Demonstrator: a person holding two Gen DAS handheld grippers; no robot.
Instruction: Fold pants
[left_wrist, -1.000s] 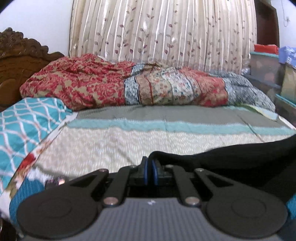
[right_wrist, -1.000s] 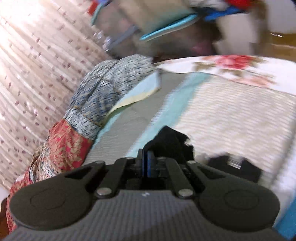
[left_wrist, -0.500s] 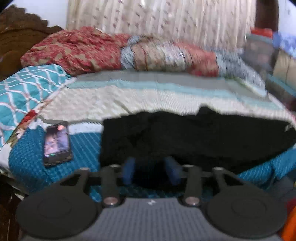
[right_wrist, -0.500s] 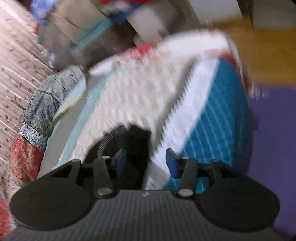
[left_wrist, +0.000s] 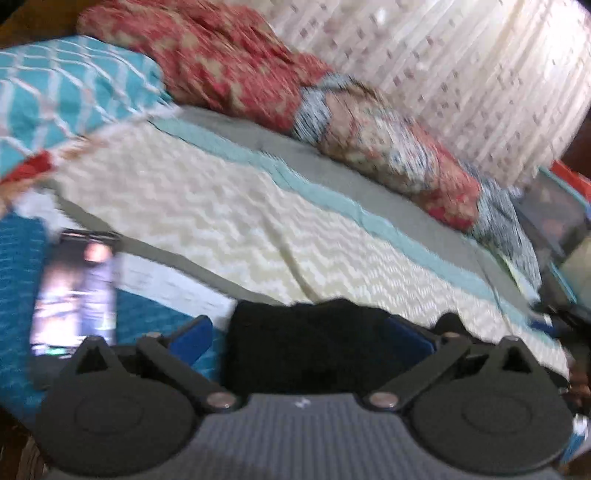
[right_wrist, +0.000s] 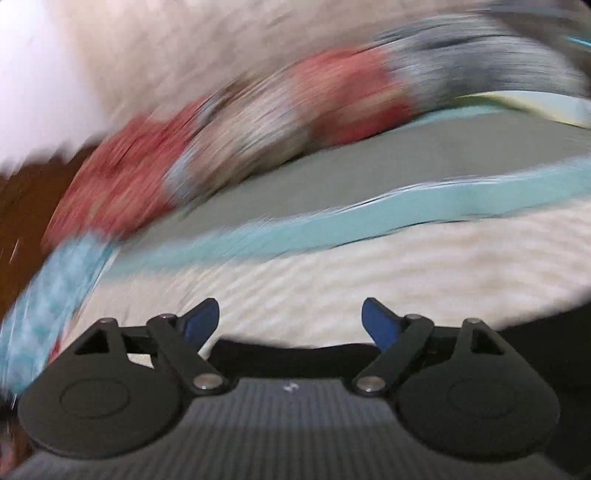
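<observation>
Since 0.5 s ago, both views have swung: the left wrist view now tilts so the bed runs downhill to the right, and the right wrist view, which then looked over the bed's foot corner toward the floor, now faces the rumpled quilt across the bed, heavily smeared by motion. Both pairs of tongs stood apart then and stand wider now.

Left to right in the left wrist view: 1 phone (left_wrist: 75, 291) with a lit screen lies near the front edge of the bed (left_wrist: 229, 206), on the blue part of the cover. Just right of it, the left gripper (left_wrist: 301, 334) has its 2 blue fingertips (left_wrist: 192, 334) spread wide, holding nothing. The 1 pair of black pants (left_wrist: 306, 339) lies bunched at the front edge, between and beyond those fingertips; whether they touch the cloth is unclear. Behind, 1 teal patterned pillow (left_wrist: 70, 88) sits at the far left corner, 1 red floral quilt (left_wrist: 258, 81) stretches along the far edge, and 1 curtain (left_wrist: 443, 66) hangs beyond.

In the right wrist view, the right gripper (right_wrist: 291, 319) is also spread wide and empty, 2 blue tips showing. The pants (right_wrist: 535, 343) show as a dark band under it, running to the lower right edge.
</observation>
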